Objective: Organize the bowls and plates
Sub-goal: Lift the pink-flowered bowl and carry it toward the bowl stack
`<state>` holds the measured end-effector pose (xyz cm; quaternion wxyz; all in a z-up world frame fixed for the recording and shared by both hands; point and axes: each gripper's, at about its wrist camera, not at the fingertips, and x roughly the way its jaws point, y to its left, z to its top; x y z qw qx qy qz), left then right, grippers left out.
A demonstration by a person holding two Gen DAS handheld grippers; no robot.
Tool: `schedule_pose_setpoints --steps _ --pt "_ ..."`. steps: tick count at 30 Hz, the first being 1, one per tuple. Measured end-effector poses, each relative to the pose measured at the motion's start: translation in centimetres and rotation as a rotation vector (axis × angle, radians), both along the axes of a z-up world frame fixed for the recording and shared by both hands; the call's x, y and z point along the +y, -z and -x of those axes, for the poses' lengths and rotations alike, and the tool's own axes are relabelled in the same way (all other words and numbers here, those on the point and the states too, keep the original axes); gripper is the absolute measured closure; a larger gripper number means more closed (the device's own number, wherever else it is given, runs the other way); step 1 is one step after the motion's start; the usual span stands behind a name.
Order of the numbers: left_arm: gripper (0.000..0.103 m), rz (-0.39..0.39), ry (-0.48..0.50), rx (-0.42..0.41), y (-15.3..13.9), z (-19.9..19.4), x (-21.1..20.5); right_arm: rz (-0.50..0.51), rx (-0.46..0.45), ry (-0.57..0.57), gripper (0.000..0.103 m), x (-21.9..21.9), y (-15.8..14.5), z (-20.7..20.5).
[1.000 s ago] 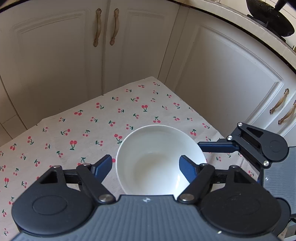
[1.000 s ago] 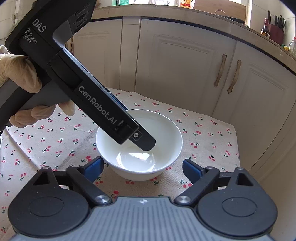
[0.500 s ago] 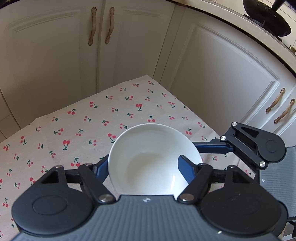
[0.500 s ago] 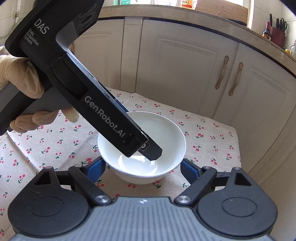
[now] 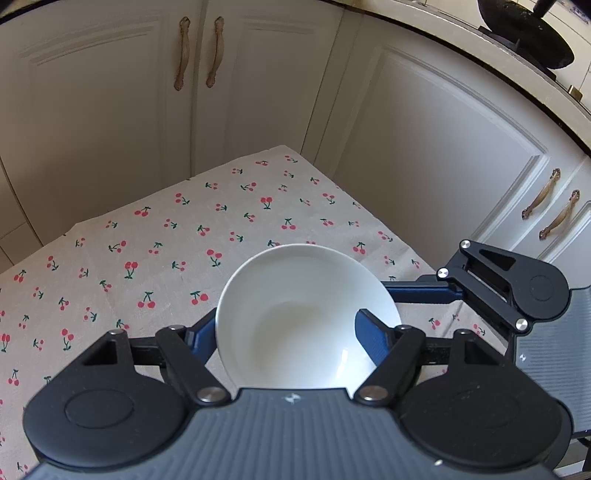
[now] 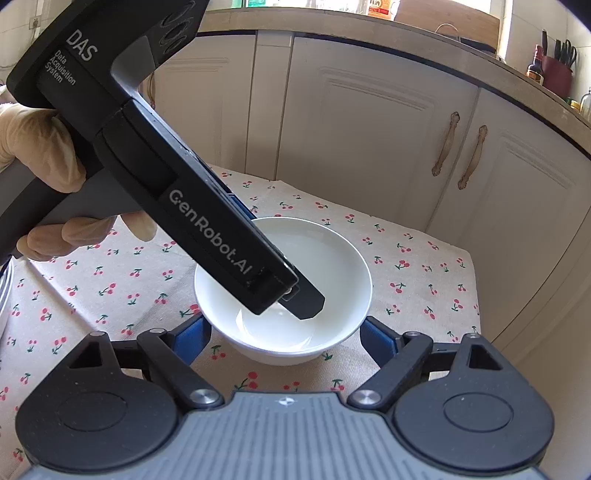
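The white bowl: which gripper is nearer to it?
Left. The left gripper straddles the white bowl's rim, one finger inside. The right gripper is open, its fingers just outside the bowl's sides.

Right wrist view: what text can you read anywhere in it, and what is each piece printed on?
"DAS": upper housing of the left gripper.
"Data Acquisition System": small print under it, same housing.
"GenRobot.AI": along that gripper's body, above the white bowl.
Carton on the countertop: lettering too blurred to read.
Dark bottle label: too small to read.

Cherry-print tablecloth [image 5: 184, 236], cream cabinet doors [image 6: 369, 129], dark pan [image 5: 524, 33] on counter.
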<state>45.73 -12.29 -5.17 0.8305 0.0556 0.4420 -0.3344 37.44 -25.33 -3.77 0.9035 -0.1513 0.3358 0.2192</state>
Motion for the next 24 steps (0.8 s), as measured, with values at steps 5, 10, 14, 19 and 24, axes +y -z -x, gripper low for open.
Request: schedule_pose_setpoints --steps 5,10,14,19,24 --pt "0.028 -0.005 0.011 -0.019 -0.8 2.3 0.2 0.021 -0.007 -0.005 0.012 0.4 -1.1 1.9" --pt "0.027 -0.005 0.015 -0.015 -1.4 4.3 0.4 0.027 -0.006 -0.019 0.012 0.6 -2.4 3.9" --pt "0.027 -0.007 0.013 -0.022 -2.4 5.7 0.4 0.02 -0.009 -0.02 0.012 0.7 -3.5 5.2" --pt "0.027 -0.006 0.017 -0.036 -3.8 7.7 0.7 0.003 -0.011 -0.017 0.012 0.6 -4.5 6.9" --pt "0.027 0.004 0.012 -0.034 -4.7 10.1 1.1 -0.008 -0.014 -0.018 0.012 0.9 -5.4 9.3"
